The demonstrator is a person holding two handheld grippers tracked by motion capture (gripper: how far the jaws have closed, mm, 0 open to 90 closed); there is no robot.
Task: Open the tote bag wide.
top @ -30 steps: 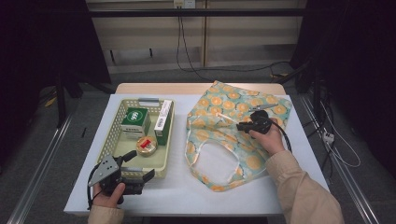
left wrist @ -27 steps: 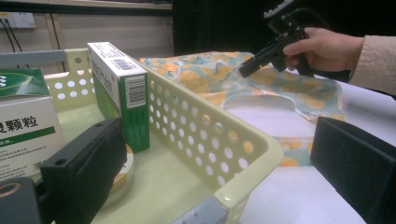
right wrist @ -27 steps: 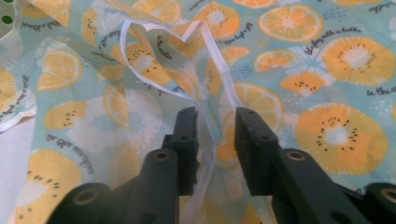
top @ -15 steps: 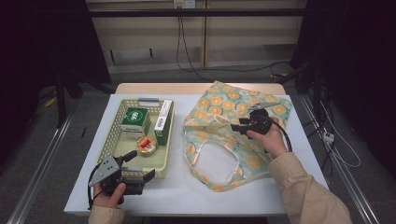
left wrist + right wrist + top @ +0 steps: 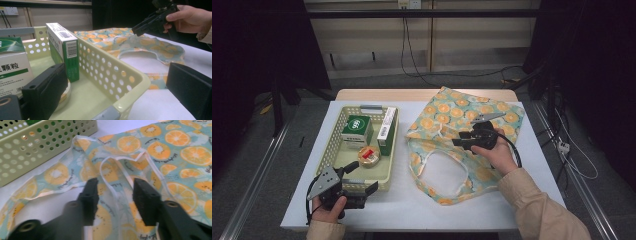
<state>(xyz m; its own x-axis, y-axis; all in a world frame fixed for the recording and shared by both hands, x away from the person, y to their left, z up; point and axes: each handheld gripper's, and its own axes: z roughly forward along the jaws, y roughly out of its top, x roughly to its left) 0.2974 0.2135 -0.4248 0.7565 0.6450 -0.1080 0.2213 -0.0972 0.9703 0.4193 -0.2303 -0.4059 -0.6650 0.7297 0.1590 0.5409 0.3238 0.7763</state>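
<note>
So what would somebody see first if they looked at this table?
Probably the bright cloth bag printed with orange slices, lying flat on the right side of the white table. The right gripper hangs just over its white-edged handle, jaws apart on either side of the strap. Next comes the pale yellow basket on the left, holding green-and-white boxes, with the left gripper open at its near corner.

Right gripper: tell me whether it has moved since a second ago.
Yes, slightly. The right gripper has shifted leftward over the orange-print bag, nearer the basket.
</note>
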